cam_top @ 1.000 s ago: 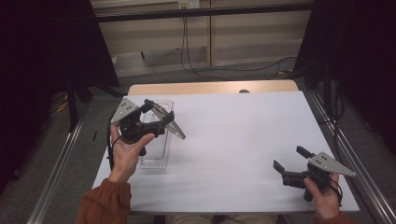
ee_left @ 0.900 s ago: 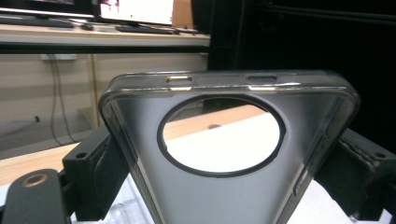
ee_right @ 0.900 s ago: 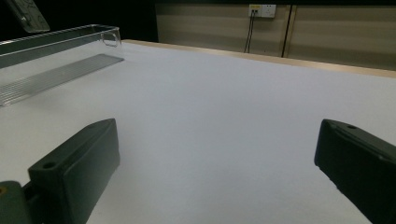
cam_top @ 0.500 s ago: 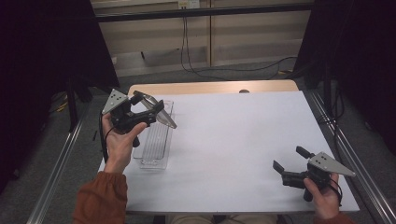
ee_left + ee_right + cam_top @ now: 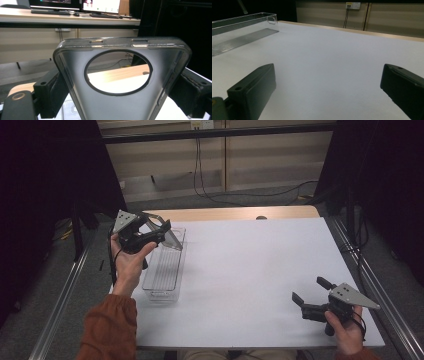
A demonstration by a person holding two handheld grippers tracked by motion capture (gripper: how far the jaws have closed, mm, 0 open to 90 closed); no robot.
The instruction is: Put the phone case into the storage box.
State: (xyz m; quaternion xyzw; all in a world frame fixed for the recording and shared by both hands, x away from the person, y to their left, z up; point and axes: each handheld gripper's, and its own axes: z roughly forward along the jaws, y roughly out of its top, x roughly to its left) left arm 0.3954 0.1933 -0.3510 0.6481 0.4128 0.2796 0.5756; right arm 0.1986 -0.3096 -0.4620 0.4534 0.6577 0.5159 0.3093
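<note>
Over the white table [image 5: 250, 270], left claw [image 5: 162, 232] grips phone case [image 5: 120, 82]

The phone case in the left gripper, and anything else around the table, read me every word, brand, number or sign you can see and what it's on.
None can be read.
Phone case, clamped in the left gripper: no print shows on it.
Clear tray and white table: no marks.
Screens on the far desk: lit, but their contents are too small and blurred to read.
</note>
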